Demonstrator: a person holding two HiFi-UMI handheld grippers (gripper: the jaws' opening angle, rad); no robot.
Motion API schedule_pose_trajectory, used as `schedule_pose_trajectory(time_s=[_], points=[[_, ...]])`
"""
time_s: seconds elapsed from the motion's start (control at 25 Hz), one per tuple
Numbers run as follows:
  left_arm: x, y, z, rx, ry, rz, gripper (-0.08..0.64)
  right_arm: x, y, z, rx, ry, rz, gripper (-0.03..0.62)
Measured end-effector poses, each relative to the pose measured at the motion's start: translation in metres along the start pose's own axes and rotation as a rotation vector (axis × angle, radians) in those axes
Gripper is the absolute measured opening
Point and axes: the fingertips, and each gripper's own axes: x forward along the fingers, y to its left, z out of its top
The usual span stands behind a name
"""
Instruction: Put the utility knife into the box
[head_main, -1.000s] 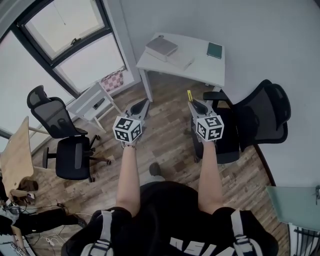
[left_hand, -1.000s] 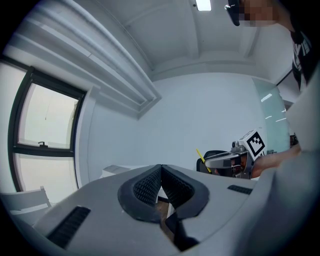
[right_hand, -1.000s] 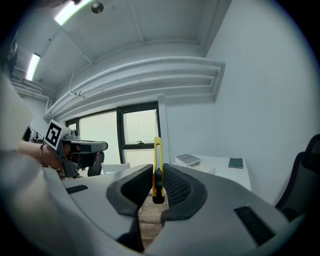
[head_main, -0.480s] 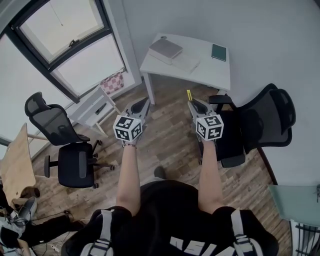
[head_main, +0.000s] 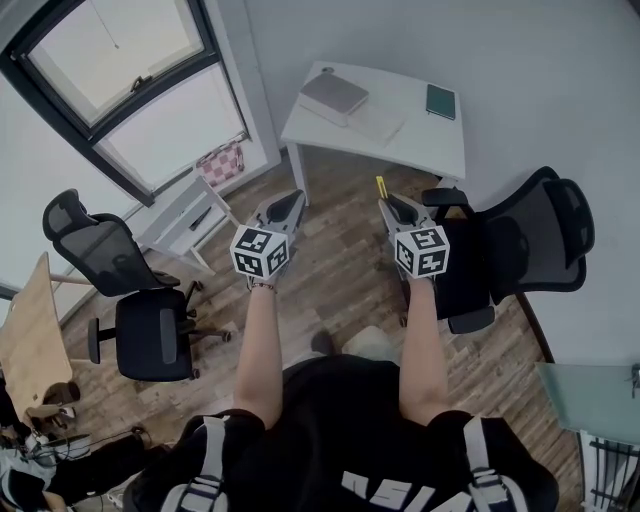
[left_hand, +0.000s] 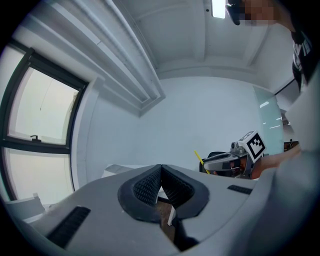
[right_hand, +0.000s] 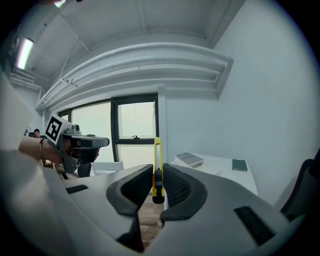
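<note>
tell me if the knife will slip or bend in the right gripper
The knife looks thin and straight, so it is probably stiff and light. The right gripper clamps only its lower end, so it may pivot if bumped. The ribbed pads should limit slipping.

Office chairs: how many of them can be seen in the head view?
2. One black office chair stands at the left of the view. The second chair stands at the right, next to the white desk. The person's body may hide more.
</note>
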Motion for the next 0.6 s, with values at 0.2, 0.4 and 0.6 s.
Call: schedule_pose_trajectory(time_s=[0.2, 0.4, 0.6], points=[[0.016, 0.012, -0.001, -0.008, -0.001, 0.011, 0.025, 0.014, -0.013, 0.0, 0.005, 0.005, -0.003, 0.078], [0.039, 0.031, 0.001, -0.032, -0.013, 0.066, 0.025, 0.035, -0.035, -0.003, 0.013, 0.01, 0.016, 0.078], [0.076, 0.043, 0.007, -0.031, -0.005, 0.086, 0.025, 0.06, -0.071, 0.001, 0.02, 0.01, 0.03, 0.078]])
